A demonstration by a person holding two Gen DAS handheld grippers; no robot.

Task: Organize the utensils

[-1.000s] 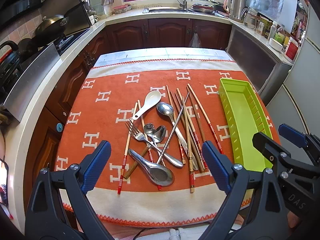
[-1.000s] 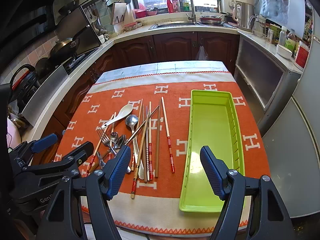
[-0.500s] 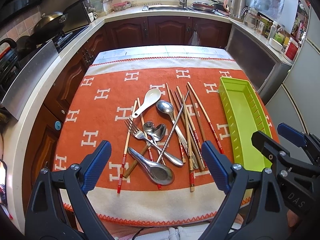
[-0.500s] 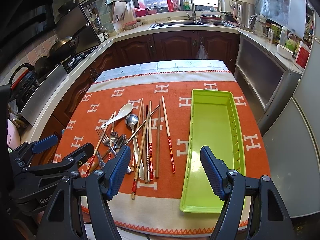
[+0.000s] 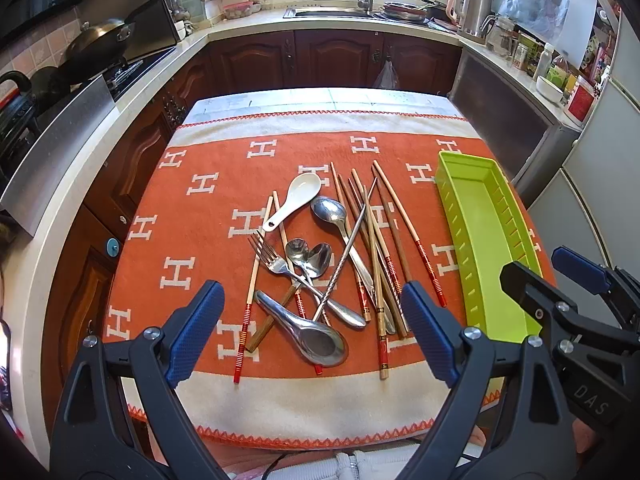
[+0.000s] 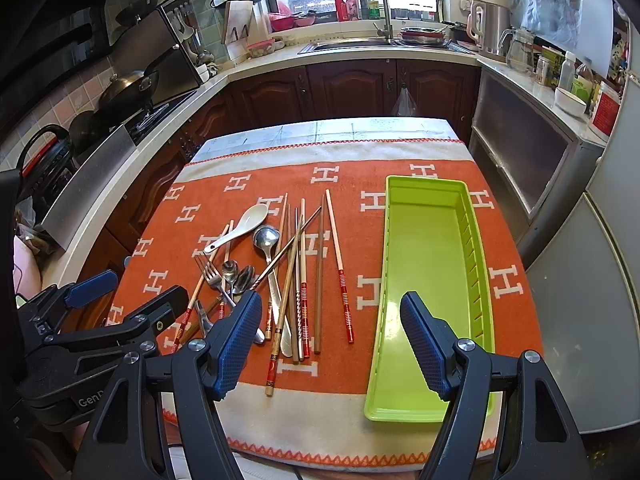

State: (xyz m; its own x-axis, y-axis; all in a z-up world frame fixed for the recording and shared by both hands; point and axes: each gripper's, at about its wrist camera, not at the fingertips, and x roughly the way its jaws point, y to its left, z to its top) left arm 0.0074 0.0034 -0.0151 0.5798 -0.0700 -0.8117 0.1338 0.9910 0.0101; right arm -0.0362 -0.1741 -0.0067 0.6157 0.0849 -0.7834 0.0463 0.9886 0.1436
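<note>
A pile of utensils lies on the orange cloth (image 5: pixel 200 240): a white ceramic spoon (image 5: pixel 298 196), a steel fork (image 5: pixel 272 260), several steel spoons (image 5: pixel 316 336) and several wooden chopsticks (image 5: pixel 404 228). An empty green tray (image 5: pixel 480 240) stands to their right; it also shows in the right wrist view (image 6: pixel 424 280). My left gripper (image 5: pixel 312 340) is open and empty, above the near end of the pile. My right gripper (image 6: pixel 332 344) is open and empty, above the near end of the chopsticks (image 6: pixel 320 272) and the tray.
The cloth covers a small table (image 6: pixel 360 128) in a kitchen. Dark cabinets (image 5: pixel 336 60) and a counter with a sink (image 5: pixel 332 12) run behind. A stove with a wok (image 5: pixel 96 40) is at the left, grey appliances (image 6: pixel 580 248) at the right.
Both grippers have drifted slightly forward toward the table. Both stay open and empty, and the utensils and tray have not moved.
</note>
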